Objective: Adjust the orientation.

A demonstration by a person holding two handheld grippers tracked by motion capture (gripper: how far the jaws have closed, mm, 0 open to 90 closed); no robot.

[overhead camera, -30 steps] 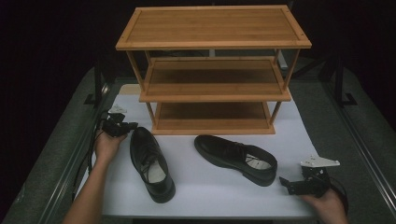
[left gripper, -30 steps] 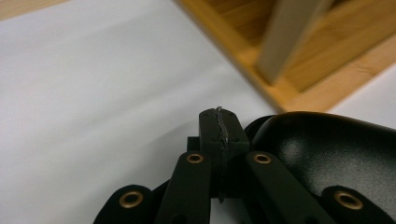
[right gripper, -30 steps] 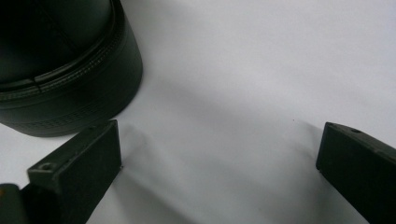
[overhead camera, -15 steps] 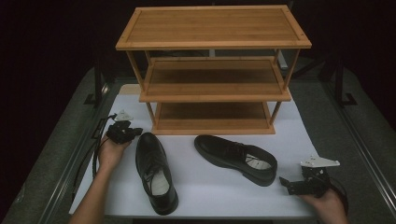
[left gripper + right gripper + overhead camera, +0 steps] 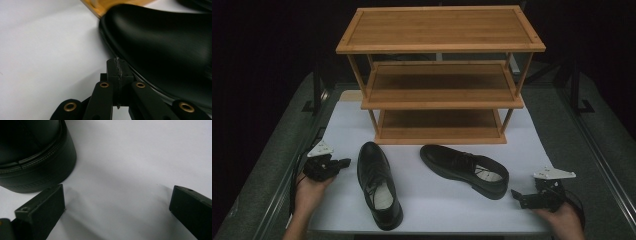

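Observation:
Two black leather shoes lie on the white mat (image 5: 437, 210) in front of a three-tier bamboo rack (image 5: 439, 75). The left shoe (image 5: 378, 186) points its toe toward the rack. The right shoe (image 5: 464, 170) lies slantwise with its heel at the near right. My left gripper (image 5: 345, 162) is shut with nothing in it, just left of the left shoe's toe. In the left gripper view the closed tips (image 5: 117, 65) sit right beside the shoe's (image 5: 162, 45) sole edge; I cannot tell if they touch. My right gripper (image 5: 517, 195) is open and empty (image 5: 117, 205), just right of the right shoe's heel (image 5: 32, 157).
All three rack shelves are bare. A corner of the rack's base (image 5: 100, 7) appears beyond the shoe in the left gripper view. The mat lies on a grey table (image 5: 597, 150) with dark rails along both sides. Cables trail from both grippers.
My left hand has drawn back from near the rack toward the table's near edge, along the left side of the left shoe. That shoe shifted slightly nearer earlier on. The right hand stayed still.

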